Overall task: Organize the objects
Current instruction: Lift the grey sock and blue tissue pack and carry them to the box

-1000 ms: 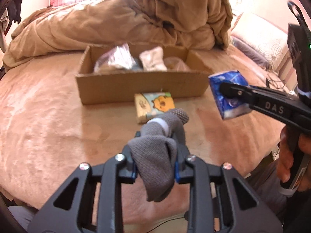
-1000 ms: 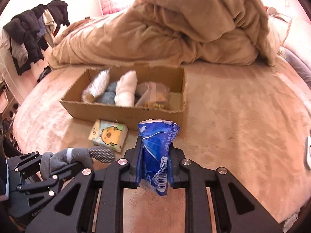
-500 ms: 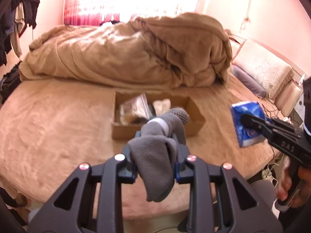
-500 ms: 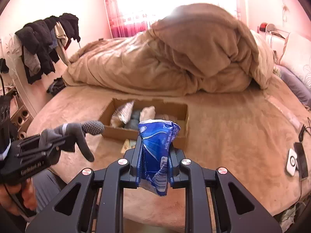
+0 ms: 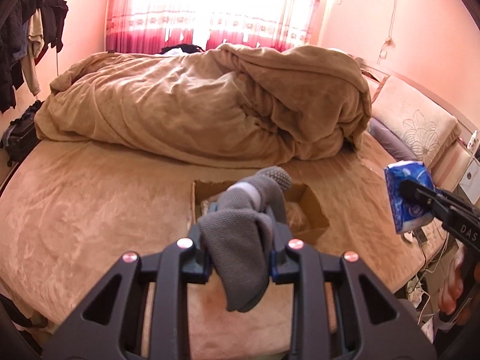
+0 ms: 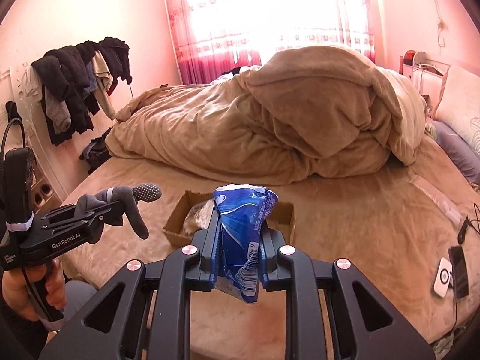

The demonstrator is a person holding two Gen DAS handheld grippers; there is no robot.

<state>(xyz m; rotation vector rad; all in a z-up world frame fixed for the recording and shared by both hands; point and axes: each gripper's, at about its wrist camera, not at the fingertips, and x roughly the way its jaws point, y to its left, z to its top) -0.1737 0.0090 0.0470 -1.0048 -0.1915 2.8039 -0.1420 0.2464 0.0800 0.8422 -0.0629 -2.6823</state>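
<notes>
My left gripper [image 5: 240,252] is shut on a grey knitted glove [image 5: 240,240], which droops between the fingers; the glove also shows in the right wrist view [image 6: 132,207]. My right gripper [image 6: 240,255] is shut on a crumpled blue packet [image 6: 243,240], also seen at the right of the left wrist view [image 5: 406,198]. Both grippers are held high above the bed, well back from an open cardboard box [image 6: 282,213] with several bagged items inside, partly hidden behind the held things [image 5: 315,210].
A large tan duvet [image 6: 270,126] is heaped on the far half of the bed. A phone and a white device [image 6: 450,273] with cables lie at the bed's right edge. Pillows [image 5: 420,126] are at the right. Dark clothes [image 6: 78,84] hang on the left wall.
Both grippers have pulled back and risen away from the box, each still holding its item. The box now looks small and far; the yellow pack in front of it is hidden.
</notes>
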